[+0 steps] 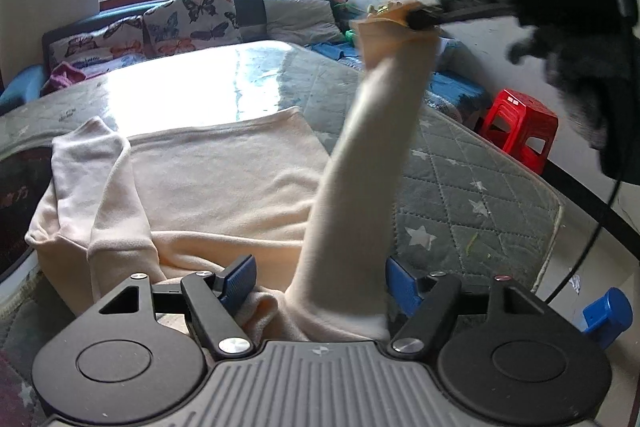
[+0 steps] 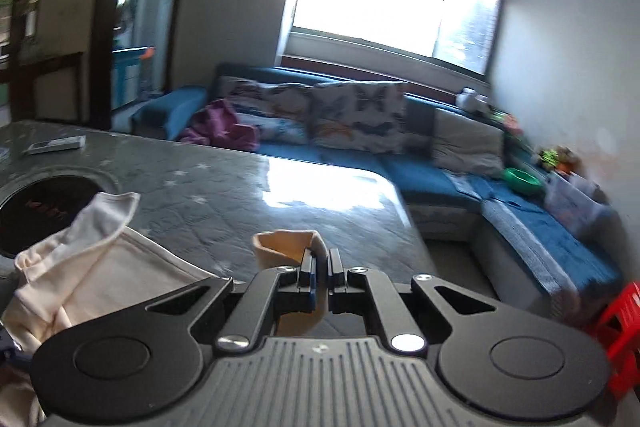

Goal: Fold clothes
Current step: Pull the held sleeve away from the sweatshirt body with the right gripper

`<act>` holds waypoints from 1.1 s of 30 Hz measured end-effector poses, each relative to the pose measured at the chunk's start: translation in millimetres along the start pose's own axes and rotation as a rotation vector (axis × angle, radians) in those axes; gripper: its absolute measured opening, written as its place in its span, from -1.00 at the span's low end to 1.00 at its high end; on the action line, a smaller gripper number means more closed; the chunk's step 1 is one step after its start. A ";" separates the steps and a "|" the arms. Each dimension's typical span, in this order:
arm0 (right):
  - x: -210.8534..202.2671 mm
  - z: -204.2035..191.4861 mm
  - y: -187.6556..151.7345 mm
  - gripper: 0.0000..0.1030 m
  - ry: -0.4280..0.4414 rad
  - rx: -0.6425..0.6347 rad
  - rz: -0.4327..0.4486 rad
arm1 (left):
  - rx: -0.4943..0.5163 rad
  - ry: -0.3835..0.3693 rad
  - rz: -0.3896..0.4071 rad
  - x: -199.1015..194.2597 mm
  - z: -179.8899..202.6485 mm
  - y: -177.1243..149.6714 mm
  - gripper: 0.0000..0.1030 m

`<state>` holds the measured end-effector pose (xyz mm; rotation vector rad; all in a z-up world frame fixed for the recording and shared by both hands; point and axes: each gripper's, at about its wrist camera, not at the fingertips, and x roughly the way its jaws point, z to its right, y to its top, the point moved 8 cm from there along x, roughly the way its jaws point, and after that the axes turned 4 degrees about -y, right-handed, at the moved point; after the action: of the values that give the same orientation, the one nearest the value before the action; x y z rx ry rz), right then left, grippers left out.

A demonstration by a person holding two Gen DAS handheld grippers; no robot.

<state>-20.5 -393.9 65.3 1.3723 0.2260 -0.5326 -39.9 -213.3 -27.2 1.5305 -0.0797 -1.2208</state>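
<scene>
One sleeve cuff (image 2: 286, 247) of the cream sweatshirt (image 1: 224, 171) on the desk (image 1: 460, 187) is pinched in the right claw (image 2: 320, 263), raised at 1 o'clock; left claw (image 1: 320, 283) gapes apart, so lay it across flat.

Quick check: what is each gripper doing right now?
Left gripper: open, holding nothing.
Right gripper: closed on the sleeve cuff of the cream top.

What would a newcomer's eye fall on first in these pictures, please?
Probably the cream sweater spread on the quilted table, one sleeve lifted steeply, its cuff pinched in the right gripper. Next, the left gripper, jaws wide open at the sleeve's base, and the red stool right of the table.
</scene>
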 end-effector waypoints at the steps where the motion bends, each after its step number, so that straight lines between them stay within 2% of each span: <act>1: -2.4 6.0 -5.7 -0.92 -0.012 0.017 -0.010 | 0.010 -0.002 0.005 -1.5 1.6 0.1 0.43; 7: -11.1 31.9 -49.5 -0.92 -0.066 0.110 -0.100 | 0.089 -0.039 0.037 -11.6 18.8 -1.3 0.43; 15: -24.0 65.3 -108.2 -0.91 -0.139 0.235 -0.219 | 0.209 -0.120 -0.006 -3.7 43.9 -15.9 0.43; 19: -30.6 71.8 -120.4 -0.91 -0.157 0.273 -0.236 | 0.269 -0.160 -0.027 0.1 56.3 -23.4 0.42; 22: -35.6 76.1 -128.9 -0.91 -0.169 0.300 -0.248 | 0.314 -0.191 -0.043 2.8 65.5 -29.2 0.25; 26: -40.0 84.4 -137.0 -0.91 -0.194 0.333 -0.260 | 0.310 -0.235 -0.085 6.6 69.8 -35.1 0.15; 29: -42.2 88.6 -138.6 -0.90 -0.203 0.335 -0.257 | 0.308 -0.288 -0.093 3.9 74.3 -36.1 -0.06; 33: -45.2 94.1 -140.7 -0.88 -0.215 0.337 -0.253 | 0.297 -0.308 -0.101 1.9 74.5 -36.5 -0.05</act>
<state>-141.8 -489.2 -17.6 1.6084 0.1384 -0.9577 -111.3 -252.0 -44.4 1.6008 -0.4063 -1.5729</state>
